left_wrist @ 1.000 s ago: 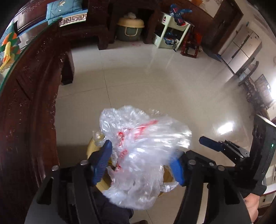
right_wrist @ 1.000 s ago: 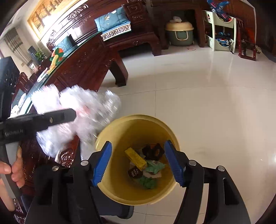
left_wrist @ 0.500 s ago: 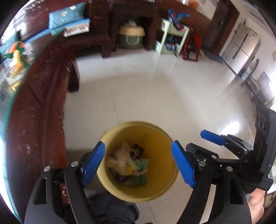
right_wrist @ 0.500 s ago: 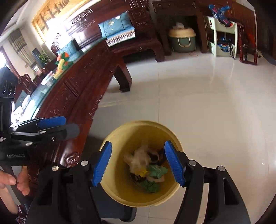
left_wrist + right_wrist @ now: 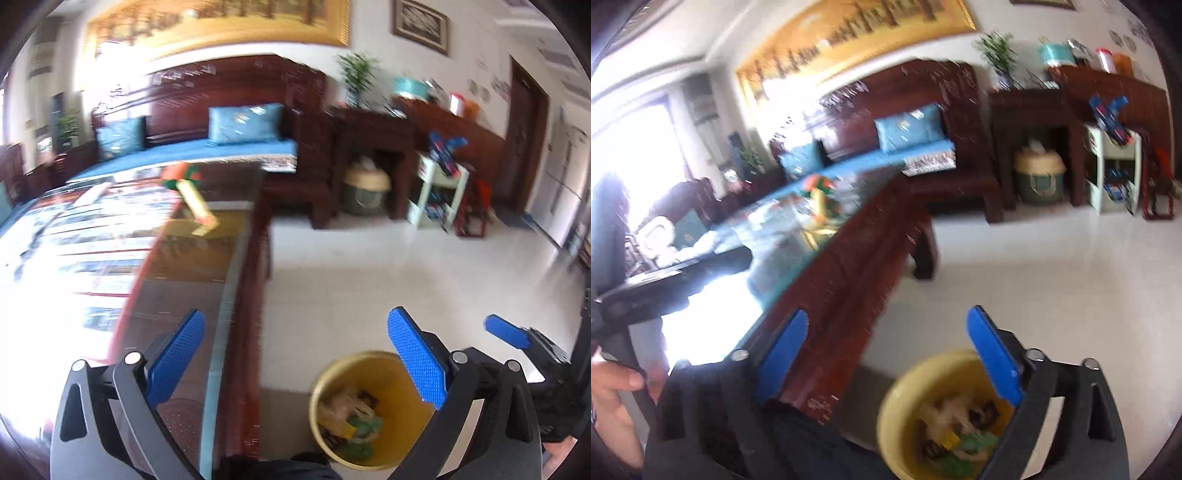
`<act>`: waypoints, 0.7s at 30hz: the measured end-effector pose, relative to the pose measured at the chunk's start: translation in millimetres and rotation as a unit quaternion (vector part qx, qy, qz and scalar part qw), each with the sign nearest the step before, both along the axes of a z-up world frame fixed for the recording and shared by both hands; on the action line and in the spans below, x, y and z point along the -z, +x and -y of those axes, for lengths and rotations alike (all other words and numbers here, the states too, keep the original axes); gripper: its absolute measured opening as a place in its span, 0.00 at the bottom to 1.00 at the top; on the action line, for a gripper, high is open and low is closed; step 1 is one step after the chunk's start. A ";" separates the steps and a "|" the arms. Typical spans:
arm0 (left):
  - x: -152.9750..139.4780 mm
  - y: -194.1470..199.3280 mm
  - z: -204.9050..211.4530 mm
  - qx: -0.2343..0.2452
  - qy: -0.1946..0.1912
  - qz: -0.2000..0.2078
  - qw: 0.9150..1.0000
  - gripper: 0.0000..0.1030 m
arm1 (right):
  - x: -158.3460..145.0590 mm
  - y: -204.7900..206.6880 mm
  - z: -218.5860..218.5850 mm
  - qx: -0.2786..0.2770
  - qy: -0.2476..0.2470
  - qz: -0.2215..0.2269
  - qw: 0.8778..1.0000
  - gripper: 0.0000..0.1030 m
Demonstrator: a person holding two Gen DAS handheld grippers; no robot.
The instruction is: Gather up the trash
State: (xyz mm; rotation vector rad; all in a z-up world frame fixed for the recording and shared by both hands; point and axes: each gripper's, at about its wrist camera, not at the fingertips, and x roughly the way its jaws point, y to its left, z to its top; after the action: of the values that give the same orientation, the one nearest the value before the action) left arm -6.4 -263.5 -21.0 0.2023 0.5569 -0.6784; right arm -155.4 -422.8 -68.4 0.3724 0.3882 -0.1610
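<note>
A yellow trash bin (image 5: 373, 410) stands on the pale tiled floor beside a dark wooden glass-topped table (image 5: 177, 280). It holds a crumpled clear plastic bag (image 5: 343, 404) and several wrappers, and it also shows in the right wrist view (image 5: 901, 410). My left gripper (image 5: 295, 360) is open and empty, raised over the table edge and bin. My right gripper (image 5: 890, 354) is open and empty above the bin; one of its blue fingertips (image 5: 506, 334) shows in the left wrist view.
An orange, green and yellow toy (image 5: 192, 195) lies on the glass table top. A wooden sofa with blue cushions (image 5: 243, 123), a lidded basket (image 5: 365, 188) and a white shelf (image 5: 439, 195) stand at the far side of the floor.
My left gripper opened and dropped the plastic bag into the bin. Both grippers then tilted up and left, bringing the table top and far wall into view.
</note>
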 end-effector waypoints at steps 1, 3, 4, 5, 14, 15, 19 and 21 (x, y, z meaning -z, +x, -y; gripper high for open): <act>-5.0 0.9 -11.8 -0.019 -0.004 0.007 1.000 0.96 | -7.5 5.1 -11.6 -0.009 -0.009 0.008 1.000 0.90; -12.1 4.7 -38.6 -0.060 -0.009 0.023 0.998 0.96 | -20.6 16.5 -36.2 -0.032 -0.024 0.026 0.999 0.92; -15.7 7.2 -51.9 -0.079 -0.009 0.028 0.996 0.96 | -25.6 23.1 -47.5 -0.045 -0.029 0.033 0.998 0.92; -18.6 9.6 -66.0 -0.101 -0.009 0.032 0.994 0.96 | -30.9 32.4 -61.5 -0.063 -0.034 0.035 0.997 0.92; -28.5 41.3 -185.6 -0.254 -0.005 0.030 0.967 0.96 | -50.0 102.3 -177.1 -0.193 -0.041 0.039 0.979 0.92; -28.6 44.0 -195.7 -0.266 -0.003 0.030 0.963 0.96 | -51.0 108.5 -187.5 -0.200 -0.047 0.037 0.978 0.92; -28.5 53.7 -231.1 -0.314 0.012 0.034 0.949 0.96 | -50.9 128.3 -220.6 -0.229 -0.057 0.025 0.971 0.92; -28.1 56.2 -242.5 -0.325 0.015 0.037 0.945 0.96 | -48.1 134.7 -233.4 -0.235 -0.062 0.018 0.970 0.92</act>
State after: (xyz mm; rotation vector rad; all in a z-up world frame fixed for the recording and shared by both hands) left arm 49.7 -21.0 7.1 0.0616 0.5223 -0.0202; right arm -20.7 -189.4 -20.3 0.1523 0.4179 0.2833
